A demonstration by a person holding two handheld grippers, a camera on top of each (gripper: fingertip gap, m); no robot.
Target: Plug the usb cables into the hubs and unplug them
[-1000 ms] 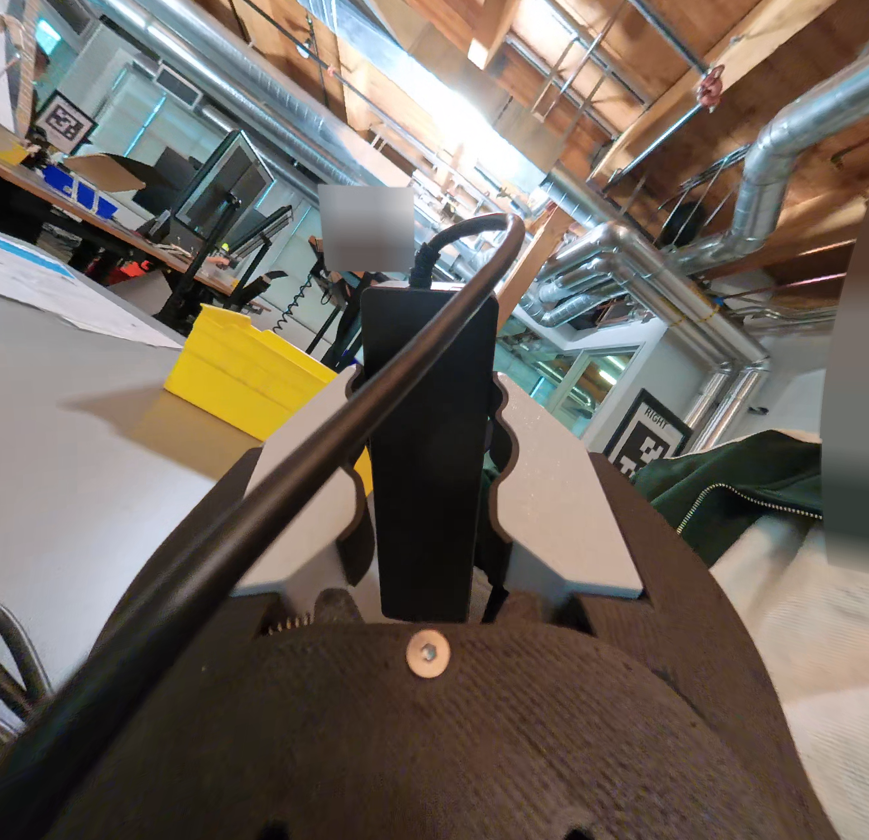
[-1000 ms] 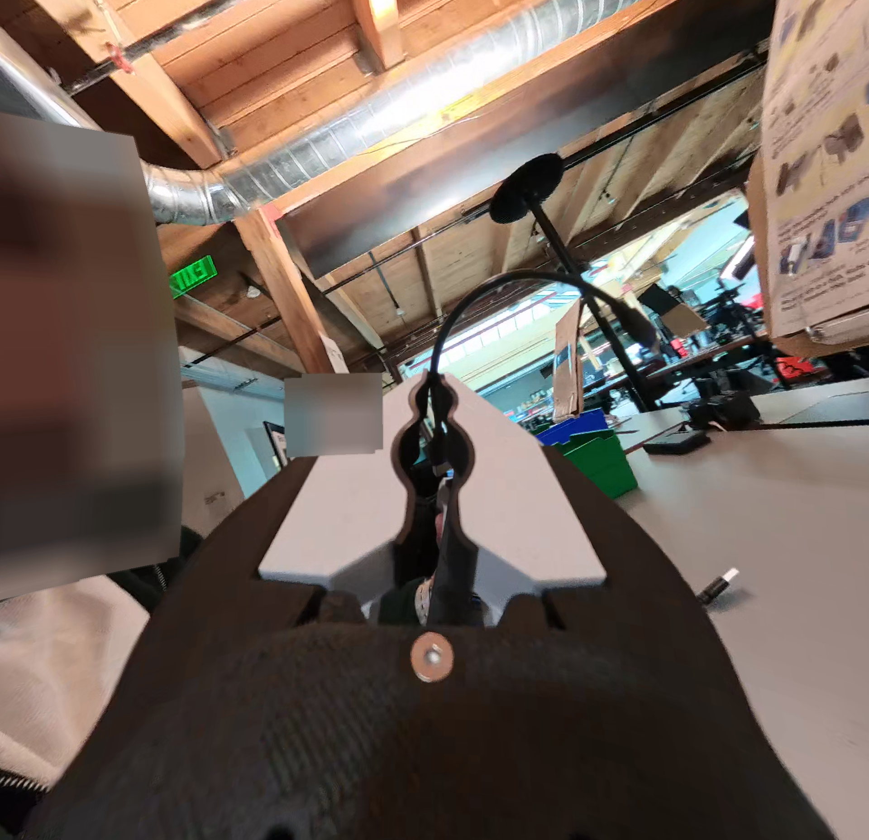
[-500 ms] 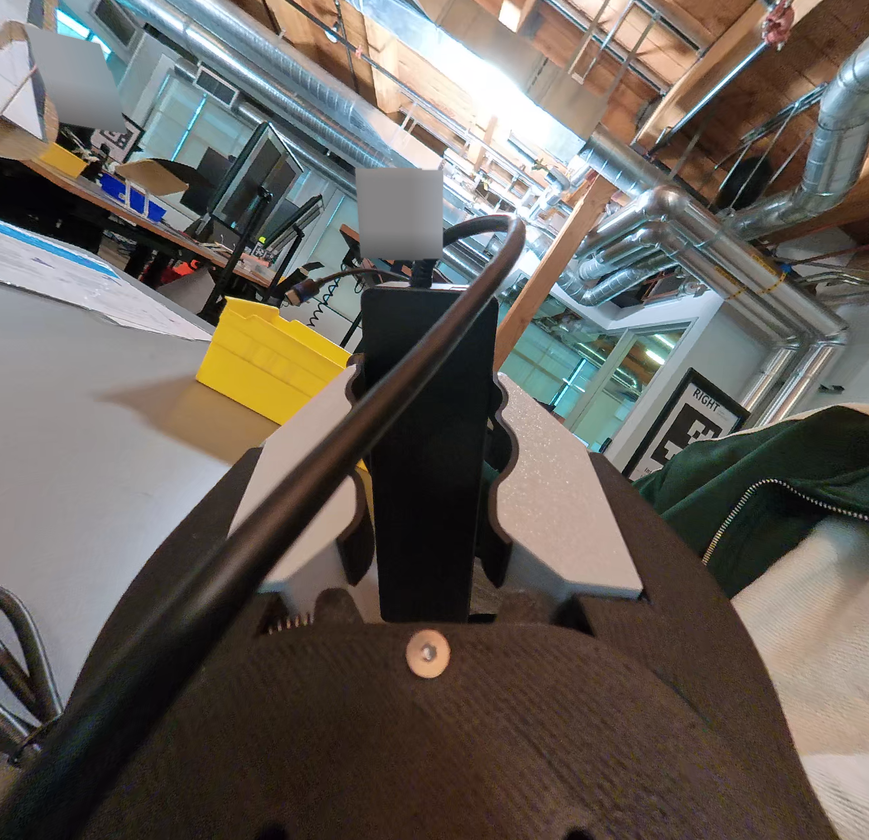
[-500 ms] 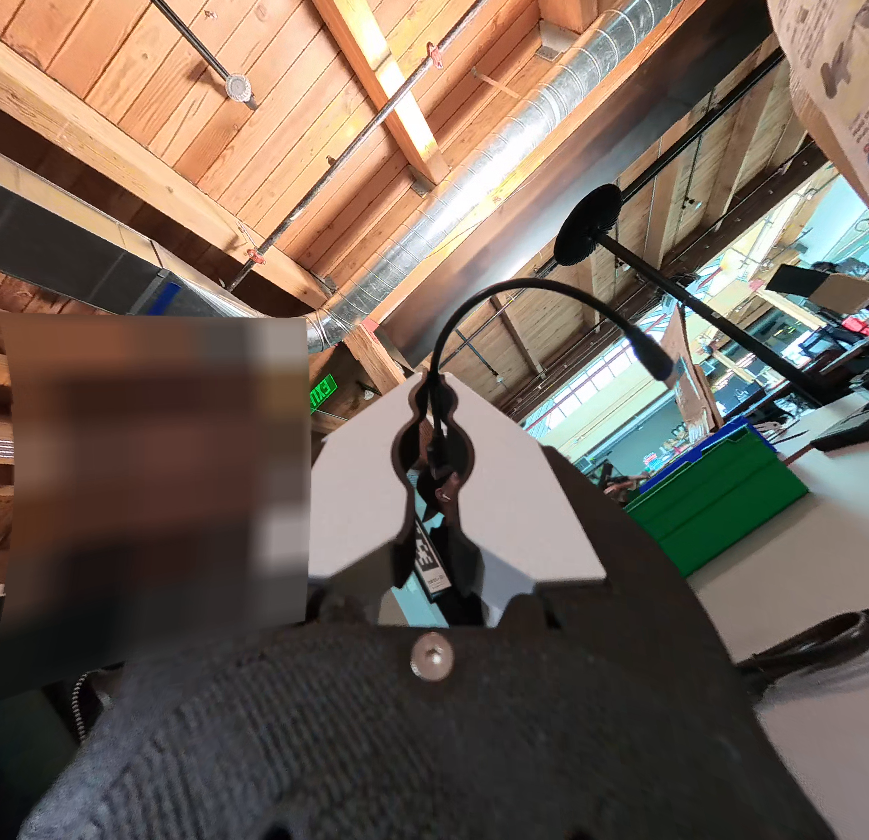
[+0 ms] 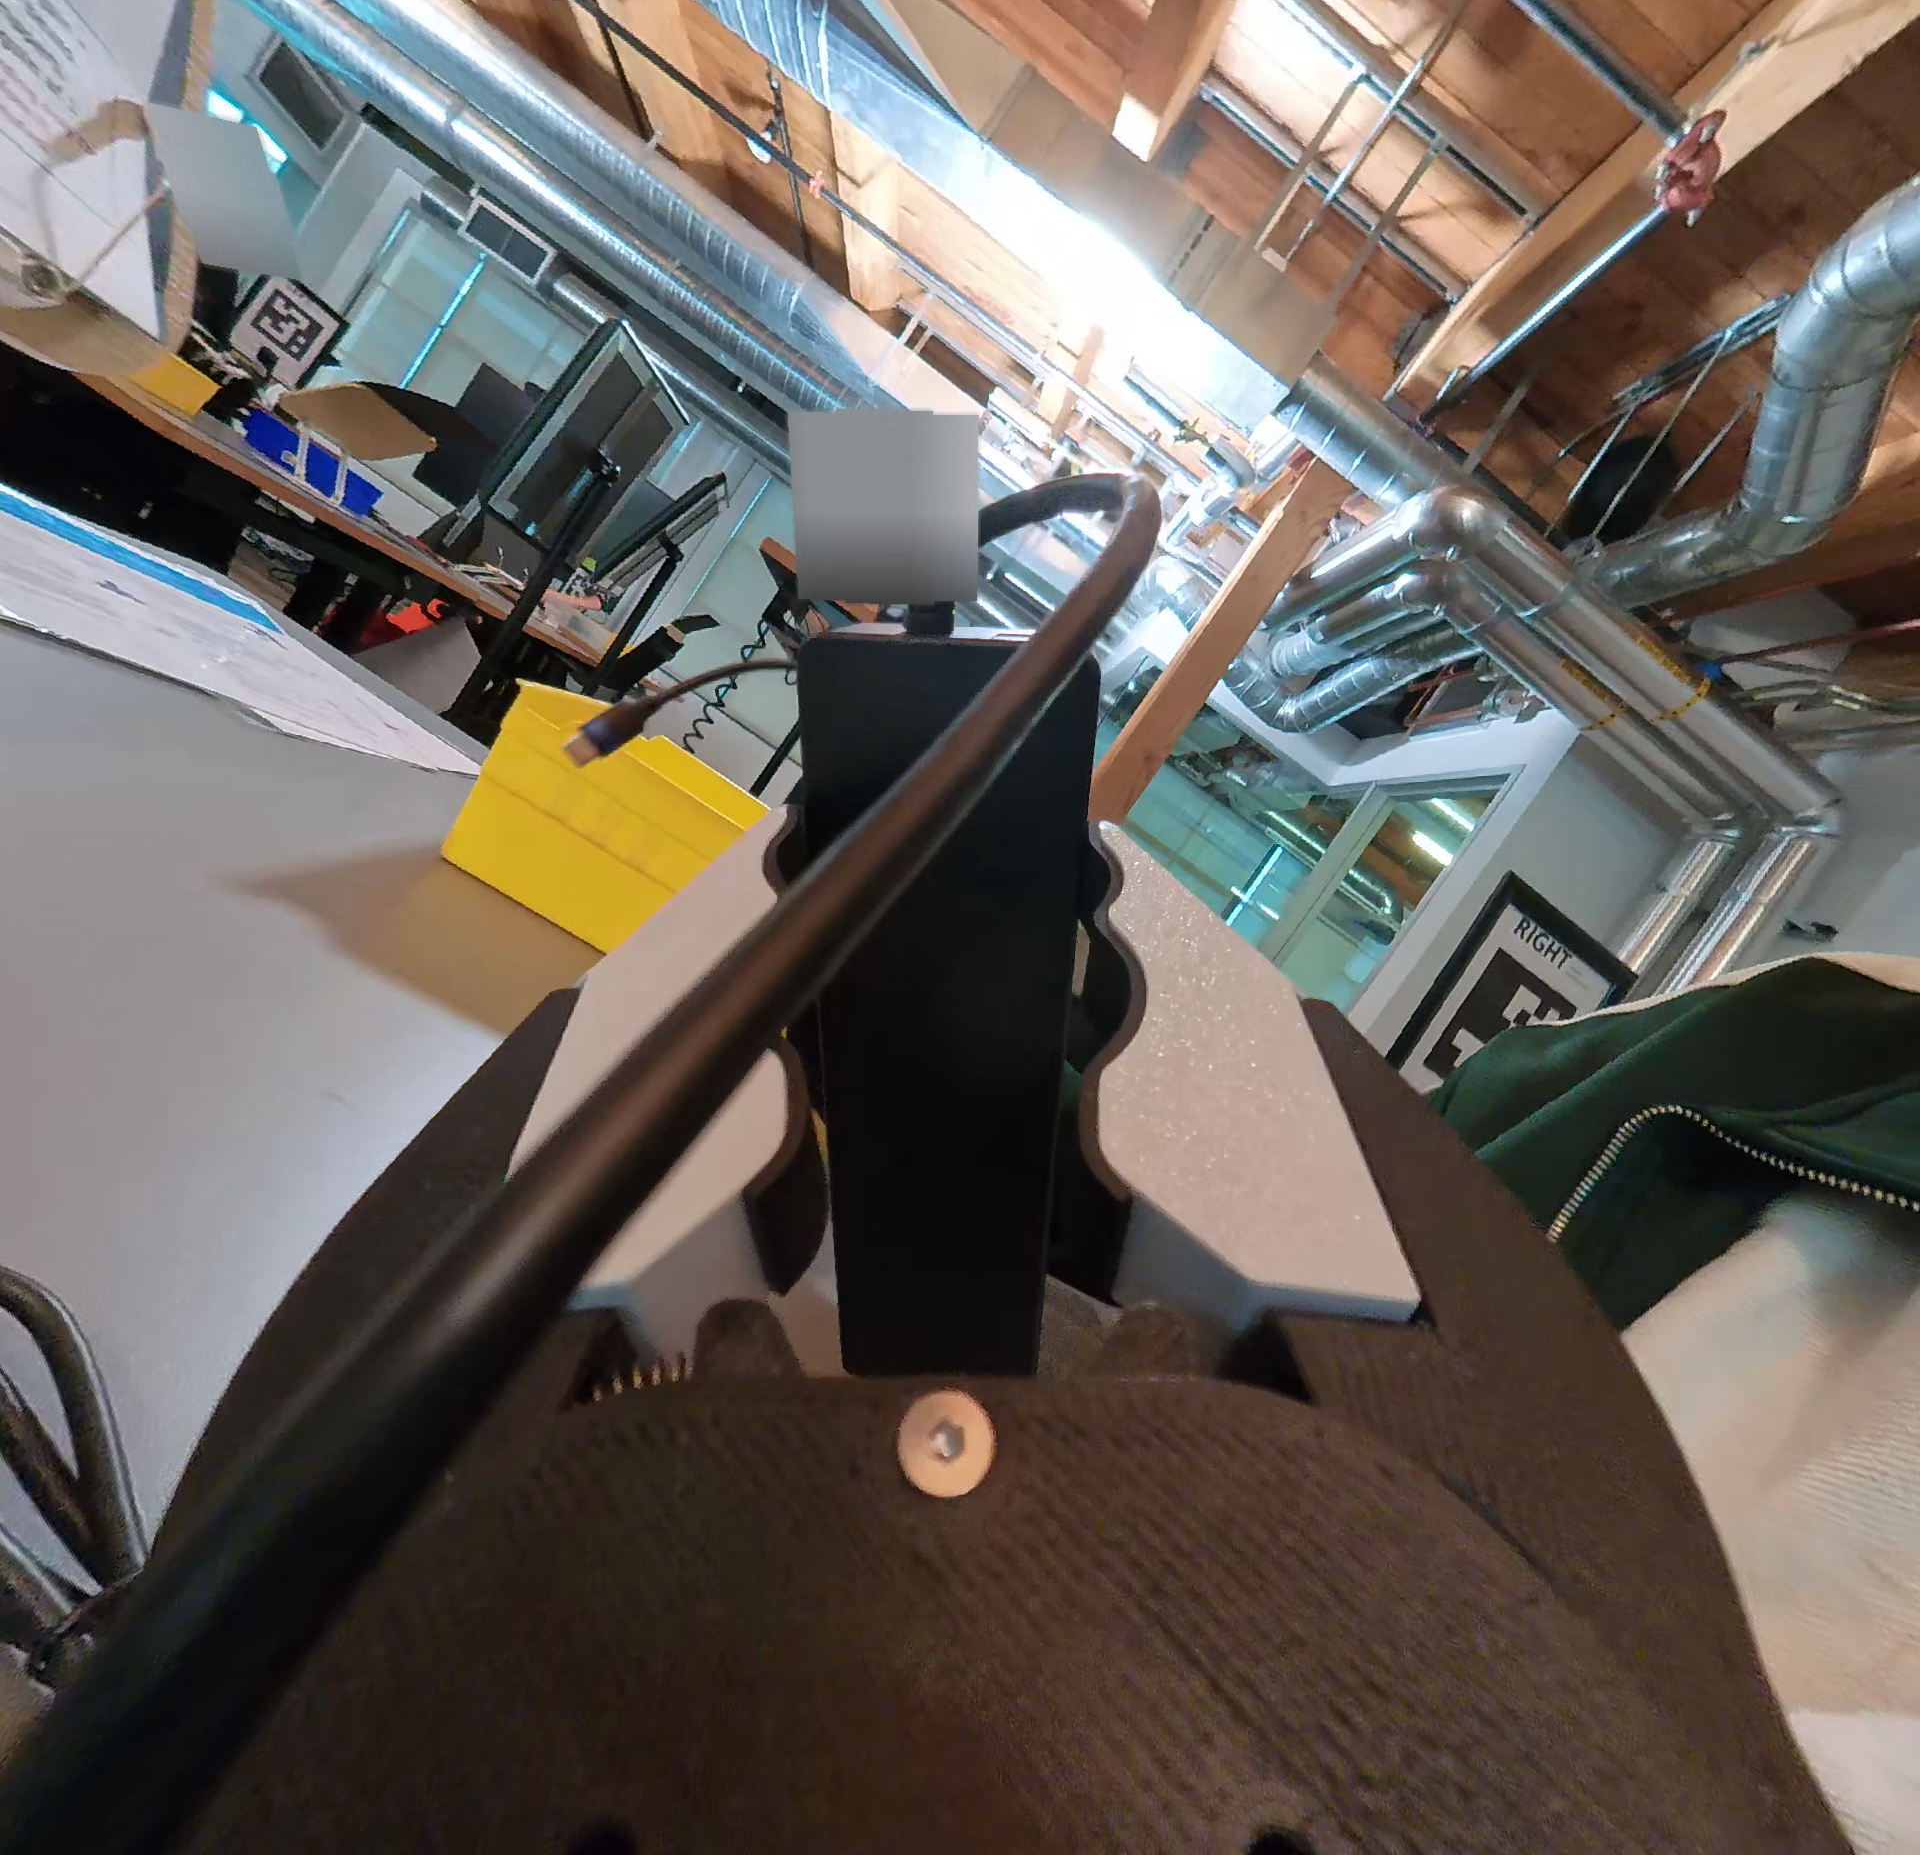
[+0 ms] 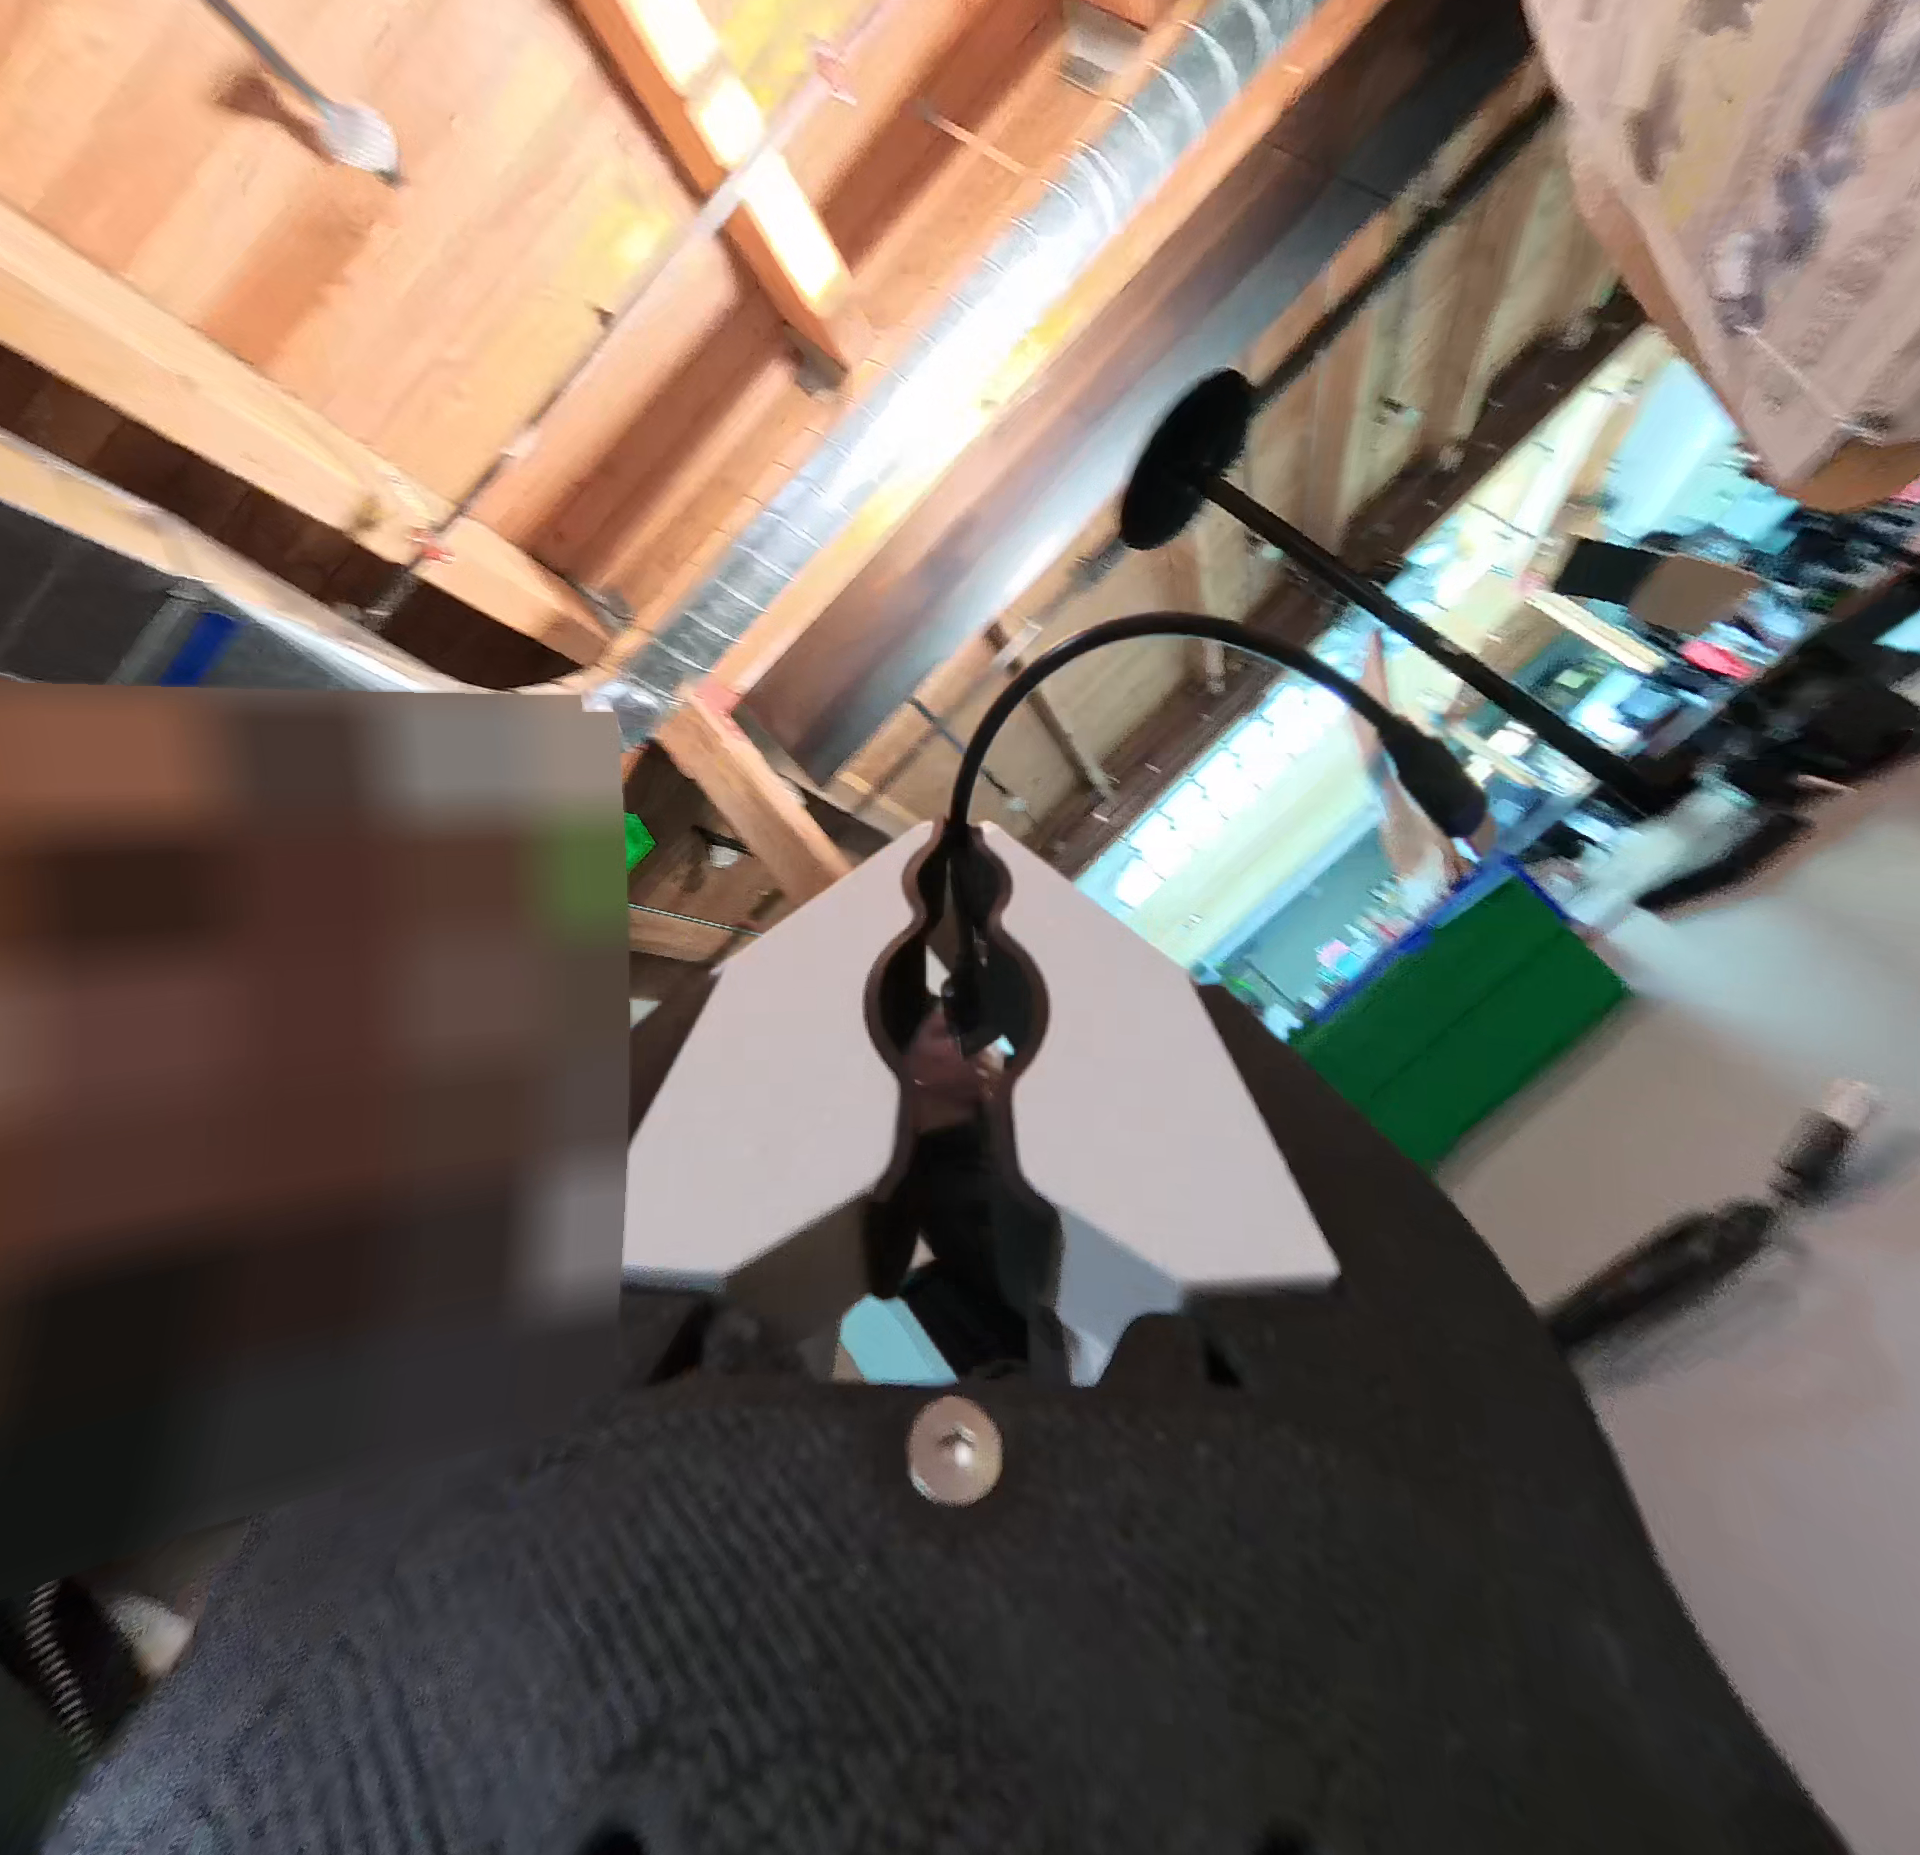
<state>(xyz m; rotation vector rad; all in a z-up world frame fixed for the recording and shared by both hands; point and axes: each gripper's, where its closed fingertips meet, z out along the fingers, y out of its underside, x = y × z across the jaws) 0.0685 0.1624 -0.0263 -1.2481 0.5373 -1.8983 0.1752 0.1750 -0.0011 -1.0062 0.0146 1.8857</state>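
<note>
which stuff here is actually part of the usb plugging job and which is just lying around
Part of the job:
- black hub, clamped in the left gripper
- hub's own thick cable
- thin usb cable, pinched in the right gripper
- its plug end

Just lying about:
- yellow bin
- green bin
- papers
- loose plug on the table

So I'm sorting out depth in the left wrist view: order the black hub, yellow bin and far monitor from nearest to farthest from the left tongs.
1. Black hub, clamped between the left tongs.
2. Yellow bin, on the table, ahead-left.
3. Monitor, far back left on another desk.
</note>
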